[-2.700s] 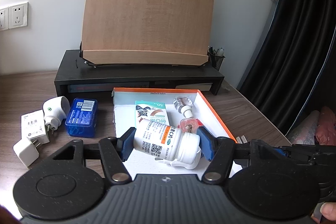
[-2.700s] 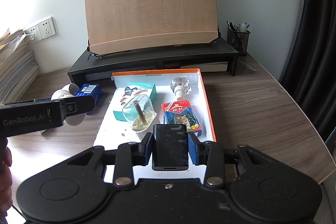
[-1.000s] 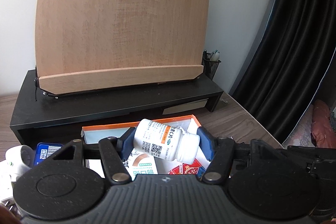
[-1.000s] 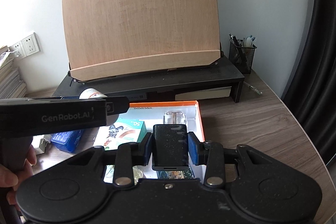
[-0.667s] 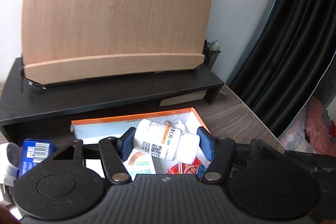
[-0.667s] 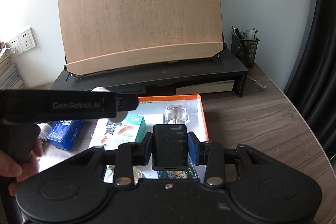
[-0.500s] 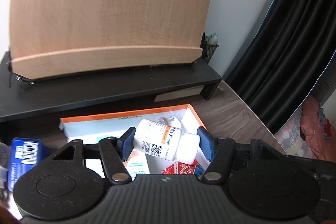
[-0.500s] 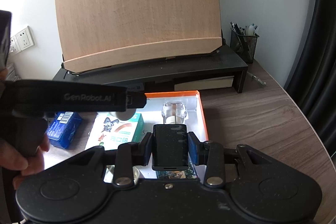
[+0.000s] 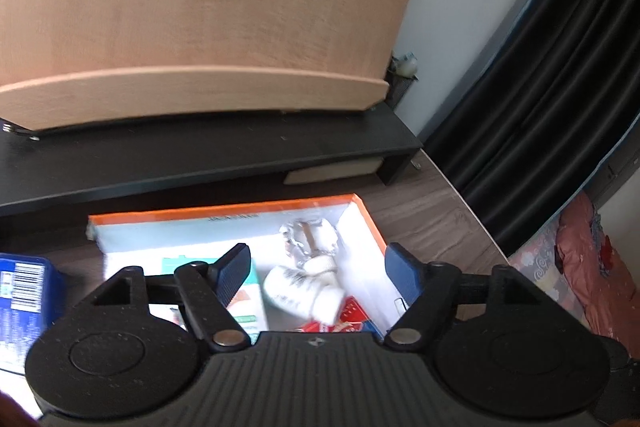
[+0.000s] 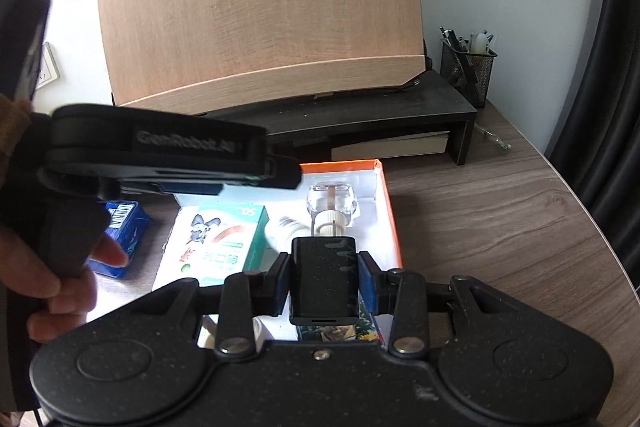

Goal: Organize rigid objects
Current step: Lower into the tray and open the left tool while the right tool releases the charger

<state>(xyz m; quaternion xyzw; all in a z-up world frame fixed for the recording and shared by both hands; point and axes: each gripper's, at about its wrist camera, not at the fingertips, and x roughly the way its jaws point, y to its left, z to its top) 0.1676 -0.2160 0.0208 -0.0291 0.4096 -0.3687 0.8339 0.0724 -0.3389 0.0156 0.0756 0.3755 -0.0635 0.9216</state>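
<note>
Already lying in the orange-rimmed box [image 9: 224, 213]: white pill bottle [image 9: 304, 291], just let go by opening left gripper [image 9: 316, 269] fingers; yet to place: black block [image 10: 325, 277] clamped in right gripper [image 10: 326, 283], blue box [image 10: 124, 227] on worktop [image 10: 500, 219].

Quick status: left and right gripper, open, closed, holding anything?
Left gripper: opening, fingers clear of the white pill bottle lying in the orange-rimmed box below.
Right gripper: shut on a black rectangular device.

White bottle [image 9: 304, 289] in orange-rimmed box [image 9: 224, 213], between opening tool [image 9: 320, 269] pads, untouched.
</note>
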